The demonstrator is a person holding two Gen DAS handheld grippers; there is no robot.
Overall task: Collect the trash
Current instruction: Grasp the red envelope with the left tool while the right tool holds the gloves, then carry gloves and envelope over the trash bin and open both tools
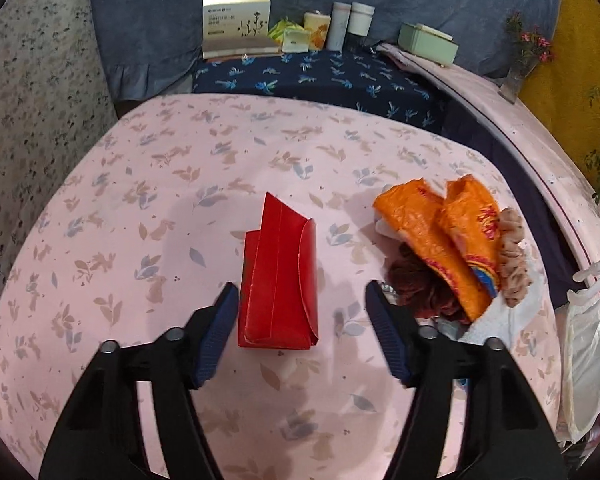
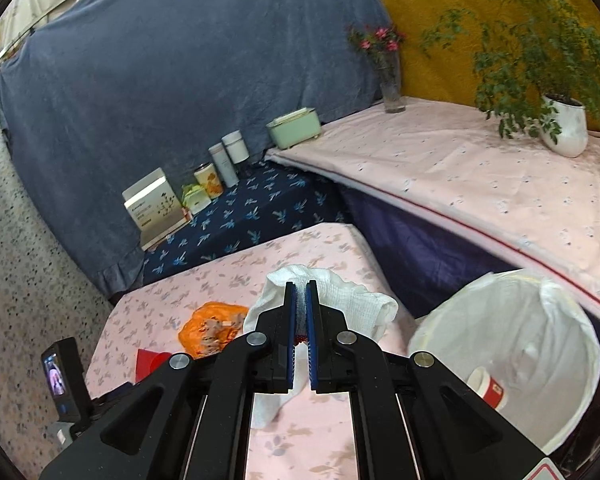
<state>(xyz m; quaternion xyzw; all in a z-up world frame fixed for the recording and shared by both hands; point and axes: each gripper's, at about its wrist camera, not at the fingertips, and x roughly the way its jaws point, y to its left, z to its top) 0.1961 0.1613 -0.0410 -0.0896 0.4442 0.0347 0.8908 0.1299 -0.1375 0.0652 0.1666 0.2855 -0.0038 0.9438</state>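
L gripper (image 1: 300, 320) jaws apart, red folded card box (image 1: 278, 280) straddled for pickup; R gripper (image 2: 300, 320) clamped on white crumpled paper towel (image 2: 340, 300), prob. bound for white-lined bin (image 2: 512, 356) at 3 o'clock

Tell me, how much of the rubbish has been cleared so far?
Done: a paper cup already lies in the lined bin. In hand: the right claw is shut on a white paper towel. Left: the red box, between the left claw's open jaws but not gripped, and the orange wrappers on the table.
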